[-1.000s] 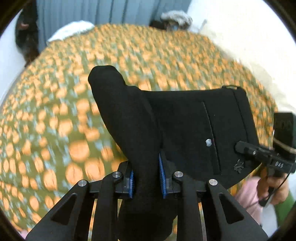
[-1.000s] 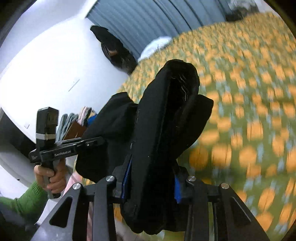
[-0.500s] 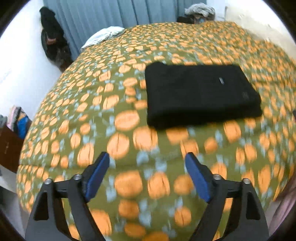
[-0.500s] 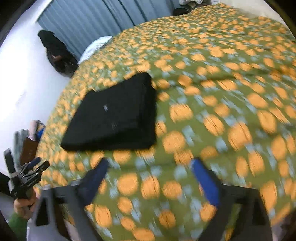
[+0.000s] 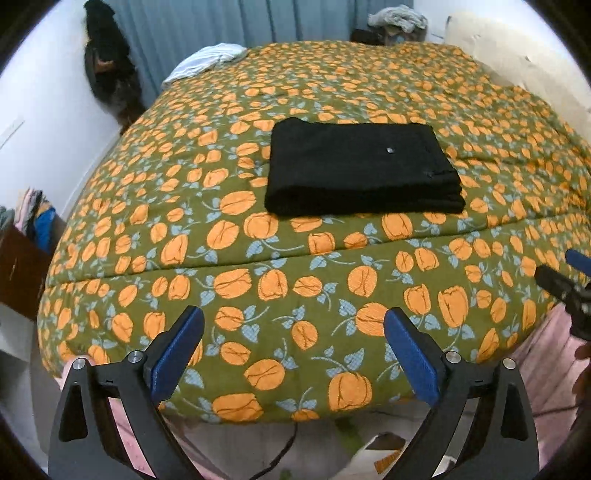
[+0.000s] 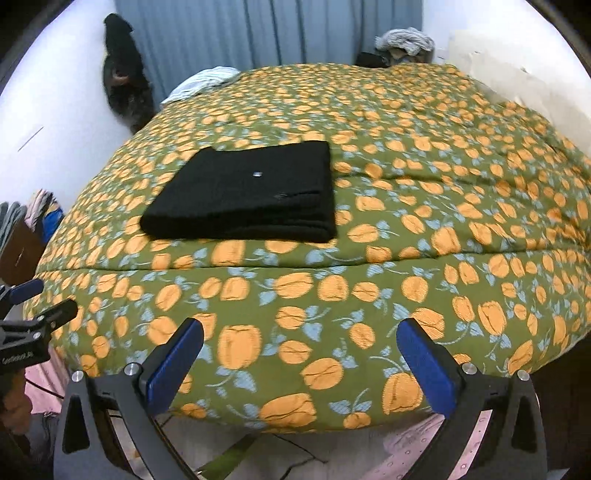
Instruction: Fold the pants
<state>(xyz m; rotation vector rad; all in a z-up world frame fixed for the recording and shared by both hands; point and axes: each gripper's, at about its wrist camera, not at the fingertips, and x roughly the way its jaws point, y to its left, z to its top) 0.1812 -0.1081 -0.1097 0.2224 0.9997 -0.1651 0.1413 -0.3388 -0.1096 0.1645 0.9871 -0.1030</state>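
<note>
One pair of black fabric pants, folded into a flat rectangle, lies on the bed's olive quilt with orange flower print, a single silver button showing on top. Two grippers: the left gripper has just been opening and stands wide, empty; the right gripper likewise wide, empty.

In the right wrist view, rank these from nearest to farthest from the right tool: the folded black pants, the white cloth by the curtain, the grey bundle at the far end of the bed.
1. Folded black pants, on the flowered bedspread, ahead and left of the open right tool.
2. White cloth, far left edge, by the blue curtain.
3. Grey bundle, far right end; its lead over the white cloth is slight.
</note>
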